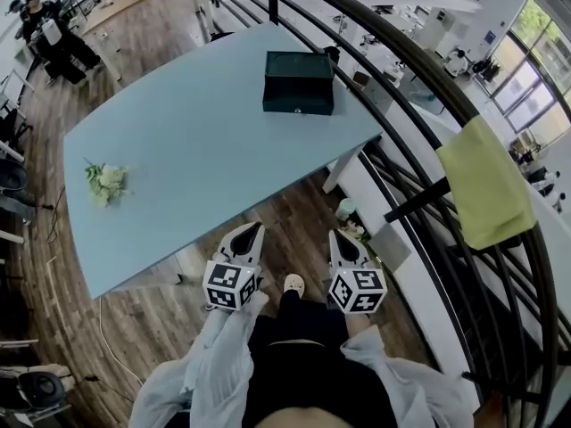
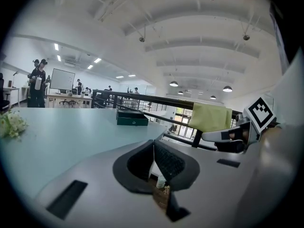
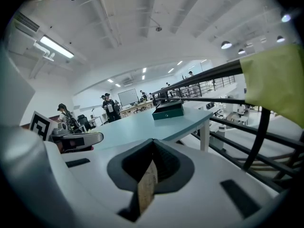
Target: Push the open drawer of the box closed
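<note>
Left gripper view, straight along the left tool (image 2: 153, 142): jaws pressed together, dark ribbed pads meeting in one line, nothing clamped between. Right gripper view, along the right tool (image 3: 153, 141): likewise closed tip to tip, empty. From the head view, both side by side and slightly apart, held low before the body. Marker cubes (image 1: 230, 283) nearest the sleeves. Tips pointing forward toward the near edge of the surface (image 1: 196, 150), short of it and not touching. Beneath them, wooden floor (image 1: 285, 208) and the toe of a pale shoe (image 1: 293, 283).

Further out, on the pale blue surface: a dark green box (image 1: 299, 80) near the far right corner, well apart from both tools, untouched. Drawer (image 1: 299, 103) front turned toward the person, a small pale knob at its middle. In the gripper views, drawer standing a little forward of the box body, not flush. At the left side of the surface, a small bunch of white flowers (image 1: 107, 183) with green leaves, well apart from the box.

Right of the surface, a black railing (image 1: 419, 69) curving past, with a yellow-green cloth (image 1: 486, 181) draped over its top rail. Beyond the railing, a lower level with desks and large windows. At the far left, past the surface, people (image 1: 53, 34) standing near more desks.
</note>
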The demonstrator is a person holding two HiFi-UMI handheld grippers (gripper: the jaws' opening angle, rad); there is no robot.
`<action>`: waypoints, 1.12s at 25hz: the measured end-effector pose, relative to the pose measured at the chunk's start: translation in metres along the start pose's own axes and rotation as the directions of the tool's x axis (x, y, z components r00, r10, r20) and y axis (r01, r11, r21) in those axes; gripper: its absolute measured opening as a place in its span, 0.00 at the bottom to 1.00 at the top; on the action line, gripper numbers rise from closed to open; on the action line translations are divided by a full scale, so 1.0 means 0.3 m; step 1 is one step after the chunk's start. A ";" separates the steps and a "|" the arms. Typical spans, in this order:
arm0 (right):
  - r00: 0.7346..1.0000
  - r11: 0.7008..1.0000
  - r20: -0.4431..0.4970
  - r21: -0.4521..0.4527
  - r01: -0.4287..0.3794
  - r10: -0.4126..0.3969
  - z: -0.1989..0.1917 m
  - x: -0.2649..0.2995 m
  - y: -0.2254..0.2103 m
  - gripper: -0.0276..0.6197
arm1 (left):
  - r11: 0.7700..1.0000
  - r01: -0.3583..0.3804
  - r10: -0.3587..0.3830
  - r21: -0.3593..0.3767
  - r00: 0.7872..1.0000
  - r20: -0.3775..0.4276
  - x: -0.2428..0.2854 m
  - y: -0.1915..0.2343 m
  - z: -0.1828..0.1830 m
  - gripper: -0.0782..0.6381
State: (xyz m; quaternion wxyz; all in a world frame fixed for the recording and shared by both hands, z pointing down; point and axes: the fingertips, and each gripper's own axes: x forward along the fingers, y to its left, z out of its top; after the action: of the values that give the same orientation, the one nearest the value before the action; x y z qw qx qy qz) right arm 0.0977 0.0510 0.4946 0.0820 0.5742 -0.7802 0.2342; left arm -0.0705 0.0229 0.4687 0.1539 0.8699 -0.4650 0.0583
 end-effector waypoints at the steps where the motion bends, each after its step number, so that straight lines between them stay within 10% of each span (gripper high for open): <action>1: 1.000 1.000 -0.001 -0.001 -0.004 0.004 0.007 0.019 -0.008 0.05 | 1.000 -0.004 0.004 0.000 1.000 -0.001 0.018 0.008 0.001 0.13; 28: 0.999 0.999 -0.033 0.037 -0.029 0.030 0.074 0.201 -0.175 0.05 | 0.998 -0.049 0.049 -0.026 0.999 -0.008 0.262 0.051 0.030 0.13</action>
State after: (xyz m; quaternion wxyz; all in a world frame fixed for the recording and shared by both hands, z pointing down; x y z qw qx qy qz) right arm 0.1302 -0.0229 0.5134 0.0813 0.5598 -0.7829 0.2592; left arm -0.0394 -0.0501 0.4826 0.1654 0.8560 -0.4862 0.0593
